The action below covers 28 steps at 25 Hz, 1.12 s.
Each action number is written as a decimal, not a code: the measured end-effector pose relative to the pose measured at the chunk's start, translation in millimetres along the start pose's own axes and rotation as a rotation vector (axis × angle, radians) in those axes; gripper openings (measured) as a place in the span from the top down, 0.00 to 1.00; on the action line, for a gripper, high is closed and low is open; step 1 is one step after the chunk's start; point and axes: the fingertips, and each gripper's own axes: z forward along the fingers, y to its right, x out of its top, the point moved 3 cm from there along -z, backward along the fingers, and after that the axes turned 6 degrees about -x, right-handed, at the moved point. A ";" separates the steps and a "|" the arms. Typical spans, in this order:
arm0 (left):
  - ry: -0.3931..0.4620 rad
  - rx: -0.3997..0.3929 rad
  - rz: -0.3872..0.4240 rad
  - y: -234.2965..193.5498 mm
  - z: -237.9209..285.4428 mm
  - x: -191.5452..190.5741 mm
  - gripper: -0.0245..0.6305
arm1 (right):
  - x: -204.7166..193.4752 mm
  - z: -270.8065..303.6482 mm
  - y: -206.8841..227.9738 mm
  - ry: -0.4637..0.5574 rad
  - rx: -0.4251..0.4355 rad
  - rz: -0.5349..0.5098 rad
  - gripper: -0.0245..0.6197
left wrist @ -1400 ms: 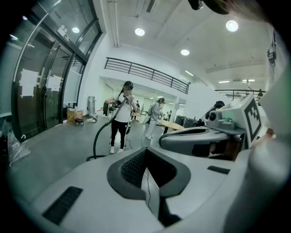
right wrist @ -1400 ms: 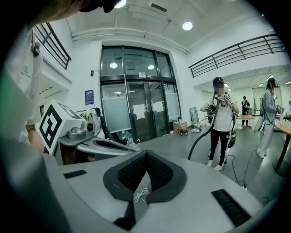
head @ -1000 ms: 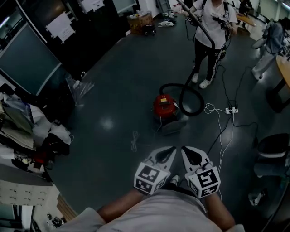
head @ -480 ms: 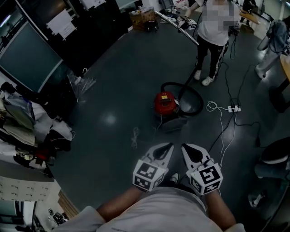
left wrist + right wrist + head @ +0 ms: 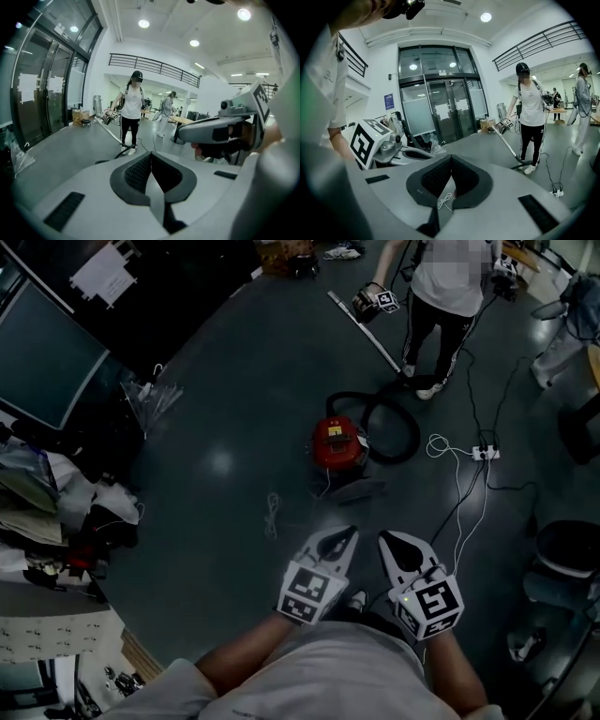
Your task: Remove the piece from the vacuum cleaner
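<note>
A red vacuum cleaner [image 5: 339,443] stands on the dark floor ahead of me, its black hose [image 5: 394,423] looped to its right. The hose leads to a long metal wand [image 5: 366,331], held by another person [image 5: 445,282] with their own gripper [image 5: 375,302]. My left gripper [image 5: 348,533] and right gripper [image 5: 385,539] hover side by side close to my body, well short of the vacuum. Both are shut with nothing between them. The left gripper view shows shut jaws [image 5: 151,154] and the person with the wand [image 5: 108,131] beyond. The right gripper view shows the same [image 5: 451,159].
A grey flat piece [image 5: 361,490] lies just in front of the vacuum. White cables [image 5: 272,514] and a power strip [image 5: 483,453] lie on the floor. A cluttered desk [image 5: 56,512] is at left, a chair [image 5: 567,549] at right, glass doors [image 5: 440,112] beyond.
The other person has swung the wand down from overhead toward the floor, left of their legs. My two grippers have stayed shut in front of me; the view shifted slightly.
</note>
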 end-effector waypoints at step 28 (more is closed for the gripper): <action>-0.488 -0.120 0.216 -259.9 300.1 -280.0 0.76 | -101.7 266.7 145.2 -0.219 -0.001 0.165 0.94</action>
